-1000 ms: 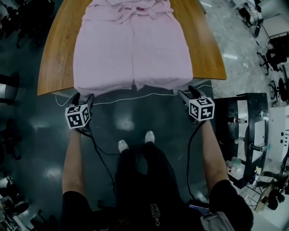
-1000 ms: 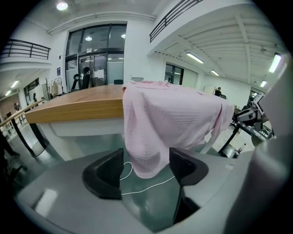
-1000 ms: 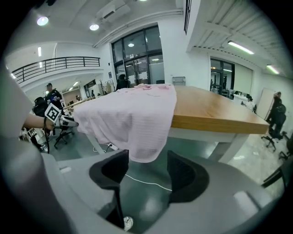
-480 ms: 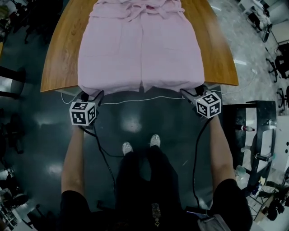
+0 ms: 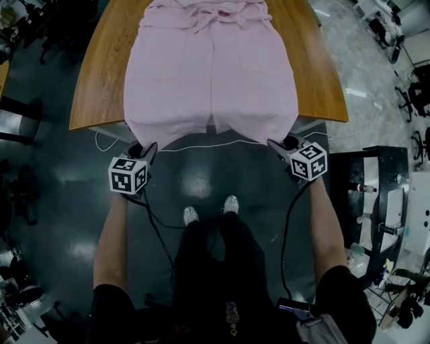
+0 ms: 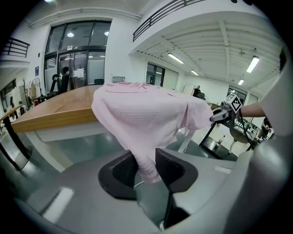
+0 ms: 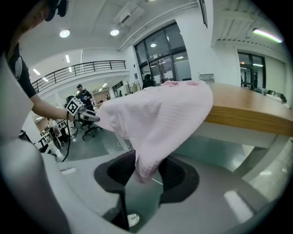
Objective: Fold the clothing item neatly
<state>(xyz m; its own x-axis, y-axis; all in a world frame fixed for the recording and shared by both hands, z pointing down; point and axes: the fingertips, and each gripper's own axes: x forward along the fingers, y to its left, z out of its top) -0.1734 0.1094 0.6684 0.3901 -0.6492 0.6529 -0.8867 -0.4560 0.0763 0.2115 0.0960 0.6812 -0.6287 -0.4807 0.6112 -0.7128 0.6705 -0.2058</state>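
- A pink garment (image 5: pixel 211 74) lies spread flat along a wooden bench (image 5: pixel 101 80). A tied band (image 5: pixel 208 17) sits at its far end, and the near hem hangs past the bench's near edge.
- The left tongs (image 5: pixel 142 149) are just below the hem's left corner. Their jaws have just been closing, and in the left gripper view a bunched fold of the pink cloth is pinched between the 2 dark pads (image 6: pixel 169 164).
- The right tongs (image 5: pixel 282 144) are at the hem's right corner. Their jaws have also just been closing, and in the right gripper view they are narrowed onto a hanging fold of the same cloth, with a pad on either side of it.
- Between the 2 grips the hem sags in a shallow curve off the bench edge. From each pinched corner the cloth rises to the bench top.
- Each pair of tongs carries a cube with square markers, the left one (image 5: pixel 127 176) and the right one (image 5: pixel 309 160), and both sit nearer the person than the jaws.
- The person stands facing the near edge of the bench, with both forearms reaching forward and 2 pale shoes (image 5: pixel 191 215) on the dark glossy floor (image 5: pixel 60 175).
- A white cable (image 5: pixel 201 144) runs across the floor just below the hem.
- A black stand (image 5: pixel 376 201) holding small items is beside the right arm, well apart from the garment.
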